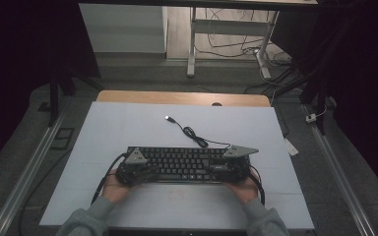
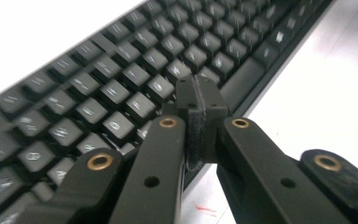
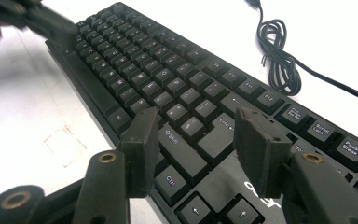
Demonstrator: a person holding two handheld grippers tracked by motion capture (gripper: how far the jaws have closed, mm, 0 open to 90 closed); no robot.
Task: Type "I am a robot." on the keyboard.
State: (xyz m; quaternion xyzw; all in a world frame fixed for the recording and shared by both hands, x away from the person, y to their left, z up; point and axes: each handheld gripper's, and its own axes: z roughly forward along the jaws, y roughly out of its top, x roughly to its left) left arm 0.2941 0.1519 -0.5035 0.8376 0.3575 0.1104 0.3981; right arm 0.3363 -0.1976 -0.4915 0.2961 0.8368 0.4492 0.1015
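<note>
A: Keyboard (image 1: 182,164) first: how does it look, and where is it?

B: It is black and long, with dark keys that carry pale letters and a small pale logo on the plain panel above the arrow keys. It lies flat on the white table (image 1: 128,128), in the near half, its long side across the view from above. Its black cable (image 1: 197,137) runs from the back edge toward the far side, bundled in a small coil, and ends in a plug (image 1: 168,118) lying on the white surface.

A: And the grippers?

B: The left hand-held gripper (image 2: 196,100) is clenched, its two pads pressed together with nothing between them, its tip over the front rows of keys at the left end. The right hand-held gripper (image 3: 198,140) is released; its jaws stand apart above the Shift and Enter keys at the right end, gripping nothing.

A: How much room is around it?

B: The front edge of the keyboard sits back from the near edge of the table, with a bare white strip between. Behind the cable the surface is open up to the wooden far edge (image 1: 177,97). The left and right margins are narrower.
</note>
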